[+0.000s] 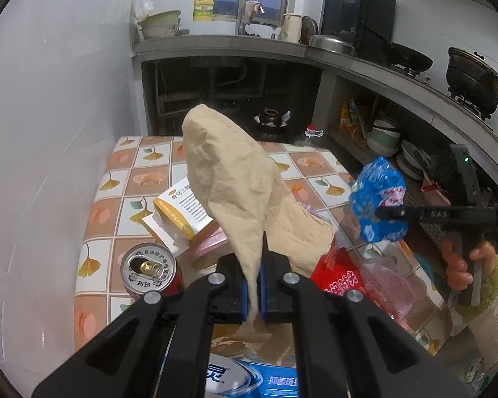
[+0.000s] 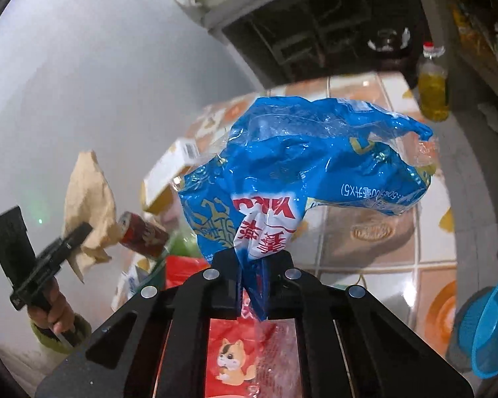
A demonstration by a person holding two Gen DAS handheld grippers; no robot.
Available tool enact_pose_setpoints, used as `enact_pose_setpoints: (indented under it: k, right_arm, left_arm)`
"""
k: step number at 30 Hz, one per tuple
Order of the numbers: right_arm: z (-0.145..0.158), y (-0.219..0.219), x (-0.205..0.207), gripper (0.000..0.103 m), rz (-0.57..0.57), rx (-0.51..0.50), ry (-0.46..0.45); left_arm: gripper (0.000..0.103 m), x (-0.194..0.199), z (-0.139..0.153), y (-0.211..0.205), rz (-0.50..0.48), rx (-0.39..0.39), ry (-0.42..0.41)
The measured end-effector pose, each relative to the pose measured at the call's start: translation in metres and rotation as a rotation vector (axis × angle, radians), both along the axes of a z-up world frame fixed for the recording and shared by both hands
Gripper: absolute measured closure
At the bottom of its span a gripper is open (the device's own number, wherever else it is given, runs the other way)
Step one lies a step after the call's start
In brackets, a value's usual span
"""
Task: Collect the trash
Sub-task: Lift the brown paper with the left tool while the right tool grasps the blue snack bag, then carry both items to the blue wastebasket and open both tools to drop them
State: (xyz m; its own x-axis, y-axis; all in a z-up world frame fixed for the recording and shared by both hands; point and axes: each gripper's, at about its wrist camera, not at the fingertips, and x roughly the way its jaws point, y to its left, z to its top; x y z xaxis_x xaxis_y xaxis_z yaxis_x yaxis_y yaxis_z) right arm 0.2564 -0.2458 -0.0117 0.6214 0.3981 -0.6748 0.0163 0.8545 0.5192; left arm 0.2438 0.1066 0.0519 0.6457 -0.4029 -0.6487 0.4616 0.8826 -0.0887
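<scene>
My left gripper (image 1: pixel 254 285) is shut on a crumpled tan paper bag (image 1: pixel 235 182), which stands up above the patterned table (image 1: pixel 129 165). Seen from the right wrist, the same tan paper bag (image 2: pixel 86 195) hangs from the left gripper (image 2: pixel 79 232) at the left. My right gripper (image 2: pixel 252 285) is shut on a crinkled blue plastic wrapper (image 2: pixel 302 156), lifted off the table (image 2: pixel 381 258). In the left wrist view that blue wrapper (image 1: pixel 378 199) is pinched by the right gripper (image 1: pixel 381 214) at the right. A red drink can (image 1: pixel 149 272) and a white-and-yellow box (image 1: pixel 179 209) lie on the table.
A red packet (image 2: pixel 235 358) with a cartoon cat and clear plastic (image 1: pixel 388 285) lie under the grippers. A blue-and-white pack (image 1: pixel 249 378) sits at the near edge. A blue basket (image 2: pixel 484 328) stands at the right, an oil bottle (image 2: pixel 431 89) beyond the table. The white wall (image 1: pixel 49 99) runs along the left.
</scene>
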Motion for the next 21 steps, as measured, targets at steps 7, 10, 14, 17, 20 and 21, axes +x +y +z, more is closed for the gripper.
enact_pose_setpoints:
  k: [7, 10, 14, 17, 20, 21]
  right_arm:
    - [0.039, -0.01, -0.039, 0.099, -0.042, 0.036, -0.112]
    - [0.05, -0.021, -0.072, 0.099, -0.114, 0.016, -0.142]
    - [0.054, -0.043, -0.129, 0.1, -0.223, 0.032, -0.17]
    - [0.04, -0.07, -0.176, 0.1, -0.328, 0.112, -0.171]
    - [0.013, -0.103, -0.221, 0.1, -0.459, 0.18, -0.151]
    - [0.001, -0.114, -0.236, 0.099, -0.504, 0.209, -0.145]
  left_arm:
    - [0.098, -0.015, 0.019, -0.011, -0.036, -0.034, -0.029]
    - [0.098, -0.02, 0.03, -0.03, -0.092, -0.063, -0.031]
    - [0.098, -0.023, 0.042, -0.087, -0.236, -0.085, 0.002]
    - [0.098, -0.02, 0.045, -0.149, -0.377, -0.108, 0.082]
    - [0.098, -0.012, 0.037, -0.218, -0.506, -0.126, 0.229]
    - [0.098, -0.012, 0.034, -0.237, -0.534, -0.127, 0.27]
